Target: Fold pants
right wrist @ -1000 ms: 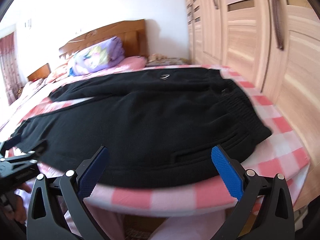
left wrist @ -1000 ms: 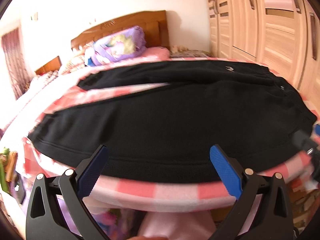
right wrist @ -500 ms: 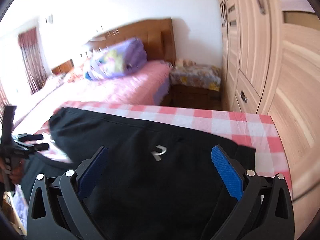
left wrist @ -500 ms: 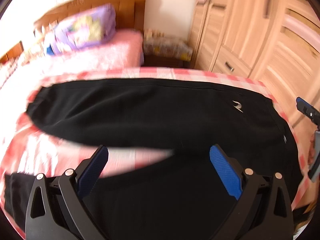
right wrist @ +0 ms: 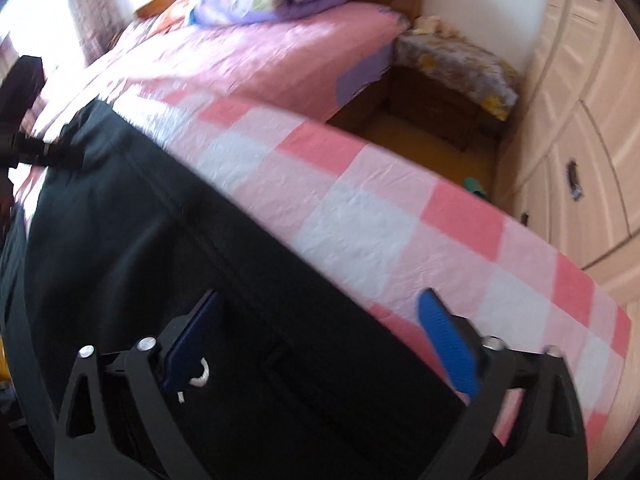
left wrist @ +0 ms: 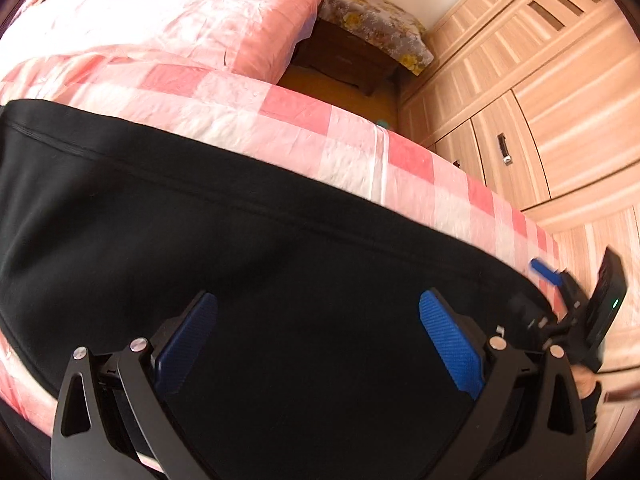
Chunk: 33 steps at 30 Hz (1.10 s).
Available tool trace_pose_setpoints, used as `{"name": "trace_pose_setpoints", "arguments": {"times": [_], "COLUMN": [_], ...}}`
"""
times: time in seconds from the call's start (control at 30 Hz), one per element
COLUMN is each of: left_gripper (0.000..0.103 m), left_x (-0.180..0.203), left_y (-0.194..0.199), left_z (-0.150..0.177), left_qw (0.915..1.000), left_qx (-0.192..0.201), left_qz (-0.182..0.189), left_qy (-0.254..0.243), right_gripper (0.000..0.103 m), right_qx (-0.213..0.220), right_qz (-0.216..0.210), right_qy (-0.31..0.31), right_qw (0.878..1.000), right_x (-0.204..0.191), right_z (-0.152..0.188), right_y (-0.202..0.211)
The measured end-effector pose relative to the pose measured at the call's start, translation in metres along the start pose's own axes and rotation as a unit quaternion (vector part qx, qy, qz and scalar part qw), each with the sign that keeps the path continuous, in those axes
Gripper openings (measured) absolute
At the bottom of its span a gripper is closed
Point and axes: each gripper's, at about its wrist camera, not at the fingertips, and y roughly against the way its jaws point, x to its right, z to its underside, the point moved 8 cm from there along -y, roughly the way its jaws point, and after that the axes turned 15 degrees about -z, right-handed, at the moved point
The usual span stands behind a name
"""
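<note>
Both grippers have dropped; black pants [left wrist: 248, 264] fill their spread jaws.

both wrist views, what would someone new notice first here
The black pants fill the lower half of both views, spread flat on a pink and white checked sheet. The left gripper and right gripper hang over them with blue pads wide apart, holding nothing. Behind are a pink bed and a pale wooden wardrobe.
</note>
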Motion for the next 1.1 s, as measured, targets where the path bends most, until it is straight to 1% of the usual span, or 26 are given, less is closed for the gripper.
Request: {"name": "trace_pose_setpoints", "arguments": {"times": [0.07,0.1,0.13,0.17,0.2,0.27,0.33,0.4,0.5,0.57,0.7,0.73,0.77,0.8,0.83,0.87,0.9,0.93,0.97,1.0,1.03,1.1], "left_gripper": [0.101,0.101,0.101,0.101,0.101,0.101,0.101,0.101,0.101,0.101,0.100,0.099,0.097,0.086,0.072,0.034,0.013,0.013,0.011,0.011,0.010,0.011], "left_x": [0.005,0.006,0.008,0.007,0.007,0.008,0.009,0.008,0.011,0.010,0.006,0.003,-0.002,-0.005,-0.006,-0.005,-0.007,-0.010,-0.013,-0.017,-0.022,-0.029], "left_y": [-0.005,-0.007,-0.010,-0.013,-0.015,-0.017,-0.016,-0.013,-0.010,-0.009,-0.005,-0.003,0.000,0.002,0.003,0.007,0.012,0.021,0.042,0.065,0.091,0.130], "left_z": [-0.003,-0.006,-0.007,-0.010,-0.011,-0.014,-0.015,-0.014,-0.010,-0.005,0.004,0.005,0.009,0.013,0.016,0.023,0.029,0.036,0.047,0.061,0.079,0.117], "left_qw": [0.9998,0.9995,0.9989,0.9983,0.9976,0.9951,0.9923,0.9901,0.9869,0.9855,0.9865,0.9859,0.9846,0.9842,0.9847,0.9866,0.9895,0.9904,0.9870,0.9834,0.9777,0.9646], "left_qx": [-0.012,-0.017,-0.020,-0.023,-0.028,-0.032,-0.027,-0.019,-0.015,-0.010,0.002,0.007,0.011,0.011,0.010,0.012,0.020,0.039,0.079,0.117,0.160,0.229], "left_qz": [0.003,0.008,0.016,0.017,0.017,0.030,0.044,0.051,0.065,0.065,0.069,0.075,0.083,0.088,0.091,0.096,0.085,0.084,0.101,0.107,0.111,0.119], "left_qy": [0.015,0.025,0.040,0.050,0.062,0.088,0.113,0.130,0.147,0.156,0.148,0.150,0.153,0.153,0.148,0.131,0.114,0.103,0.096,0.088,0.078,0.056], "right_gripper": [0.045,0.036,0.014,0.010,0.010,0.010,0.010,0.010,0.009,0.009,0.009,0.009,0.009,0.009,0.009,0.009,0.009,0.009,0.009,0.009,0.009,0.009], "right_qx": [0.005,0.010,0.014,0.020,0.033,0.050,0.064,0.072,0.083,0.093,0.106,0.111,0.116,0.125,0.130,0.138,0.148,0.159,0.170,0.182,0.187,0.195], "right_qz": [-0.023,-0.008,0.012,0.035,0.046,0.059,0.078,0.096,0.125,0.133,0.137,0.151,0.157,0.165,0.170,0.174,0.174,0.172,0.170,0.170,0.171,0.167], "right_qy": [0.017,0.034,0.051,0.071,0.087,0.111,0.135,0.149,0.181,0.190,0.219,0.224,0.222,0.215,0.209,0.202,0.193,0.187,0.182,0.178,0.176,0.162], "right_qw": [1.000,0.999,0.999,0.997,0.995,0.991,0.986,0.981,0.972,0.968,0.960,0.956,0.955,0.954,0.954,0.954,0.954,0.954,0.953,0.952,0.951,0.953], "right_x": [-0.011,-0.017,-0.023,-0.031,-0.040,-0.060,-0.084,-0.097,-0.122,-0.140,-0.179,-0.189,-0.196,-0.198,-0.199,-0.200,-0.203,-0.207,-0.212,-0.218,-0.224,-0.229], "right_z": [0.002,0.003,0.004,0.006,0.008,0.013,0.019,0.023,0.035,0.048,0.078,0.088,0.095,0.101,0.106,0.111,0.116,0.121,0.126,0.132,0.139,0.153], "right_y": [0.006,0.011,0.015,0.024,0.034,0.050,0.065,0.070,0.076,0.078,0.080,0.080,0.082,0.083,0.083,0.085,0.089,0.093,0.098,0.103,0.105,0.108]}}
